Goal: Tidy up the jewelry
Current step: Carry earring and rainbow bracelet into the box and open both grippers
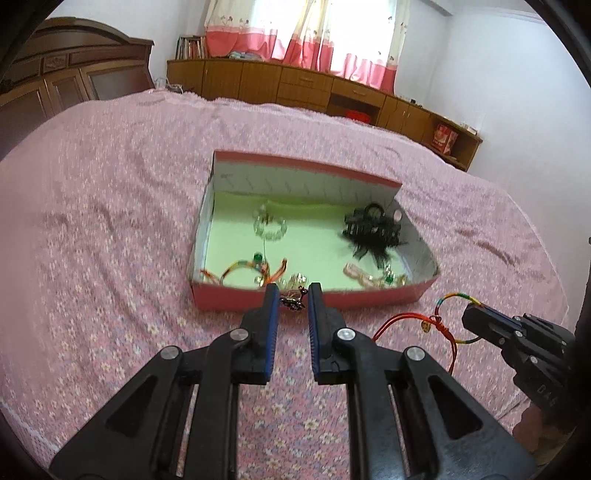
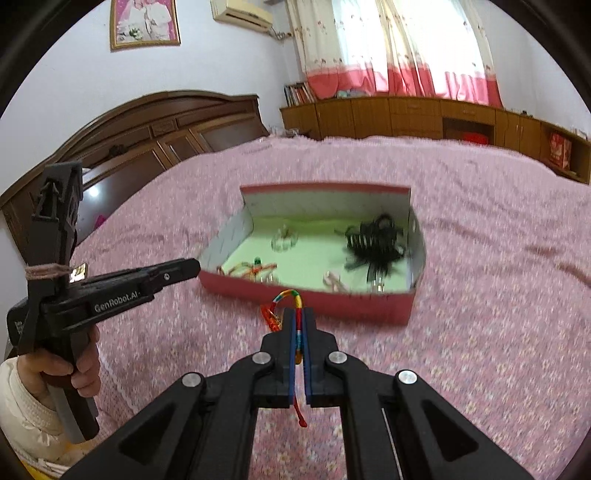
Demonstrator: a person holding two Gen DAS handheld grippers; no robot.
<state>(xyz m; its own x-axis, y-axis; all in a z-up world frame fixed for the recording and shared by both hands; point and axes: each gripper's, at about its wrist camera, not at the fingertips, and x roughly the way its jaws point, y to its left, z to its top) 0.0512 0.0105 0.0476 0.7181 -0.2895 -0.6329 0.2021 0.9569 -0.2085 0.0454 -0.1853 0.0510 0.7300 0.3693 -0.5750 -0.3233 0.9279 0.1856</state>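
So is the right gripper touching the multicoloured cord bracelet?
Touching. The right wrist view shows the right gripper shut on the cord bracelet, its cord pinched between the pads.

A bed (image 1: 147, 184) under a pink floral bedspread filled the foreground. At ten o'clock stood its dark carved headboard (image 2: 155, 125). Low wooden cabinets (image 1: 295, 85) ran along the far wall at twelve o'clock, beneath a bright window with pink-and-cream curtains (image 2: 399, 48). White walls carried a framed picture (image 2: 144, 22) and an air conditioner (image 2: 242, 13).
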